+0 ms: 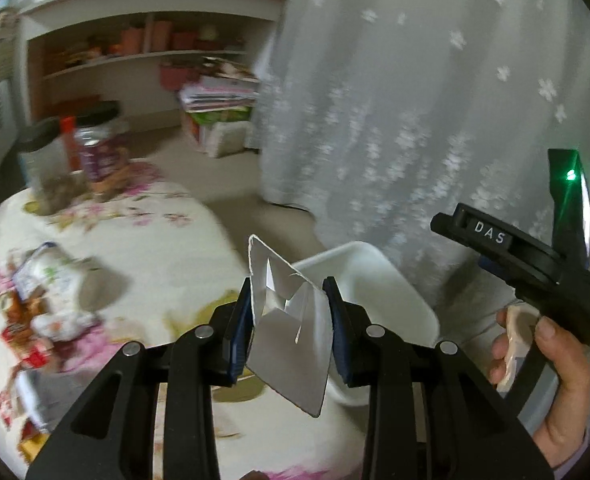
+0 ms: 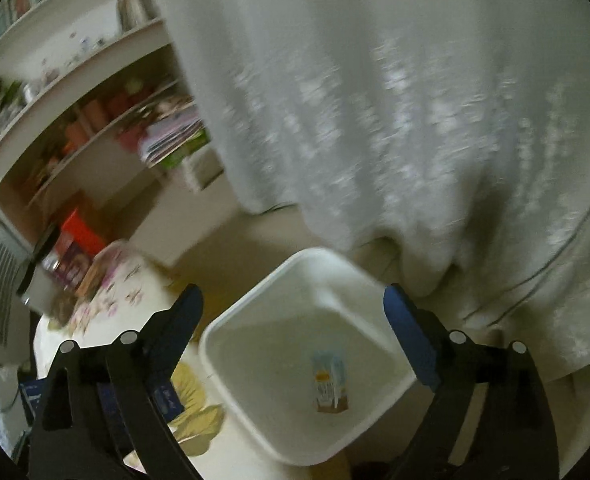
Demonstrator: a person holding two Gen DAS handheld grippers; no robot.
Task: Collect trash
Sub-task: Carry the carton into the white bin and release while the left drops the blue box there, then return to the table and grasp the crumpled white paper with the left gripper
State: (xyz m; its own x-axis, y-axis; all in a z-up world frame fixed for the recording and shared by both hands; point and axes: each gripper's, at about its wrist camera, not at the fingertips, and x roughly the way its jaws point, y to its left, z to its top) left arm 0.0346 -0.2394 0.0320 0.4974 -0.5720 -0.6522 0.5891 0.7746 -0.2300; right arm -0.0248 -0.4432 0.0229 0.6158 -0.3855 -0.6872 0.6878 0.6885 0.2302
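Observation:
My left gripper [image 1: 291, 320] is shut on a silver foil wrapper [image 1: 291, 332] and holds it above the table edge, just left of the white bin [image 1: 379, 280]. My right gripper [image 2: 291, 320] is open and empty, hovering over the white bin [image 2: 251, 320]. A small carton [image 2: 329, 384] lies on the bin's floor. Several crumpled wrappers [image 1: 43, 312] lie on the floral tablecloth [image 1: 143, 248] at the left. The right gripper's body and the hand holding it [image 1: 535, 272] show at the right of the left wrist view.
Two jars [image 1: 95, 148] stand at the table's far left. A white curtain [image 1: 415, 80] hangs behind the bin. Shelves [image 1: 135, 40] with boxes and books stand at the back. A stack of papers [image 1: 219, 96] sits on the floor.

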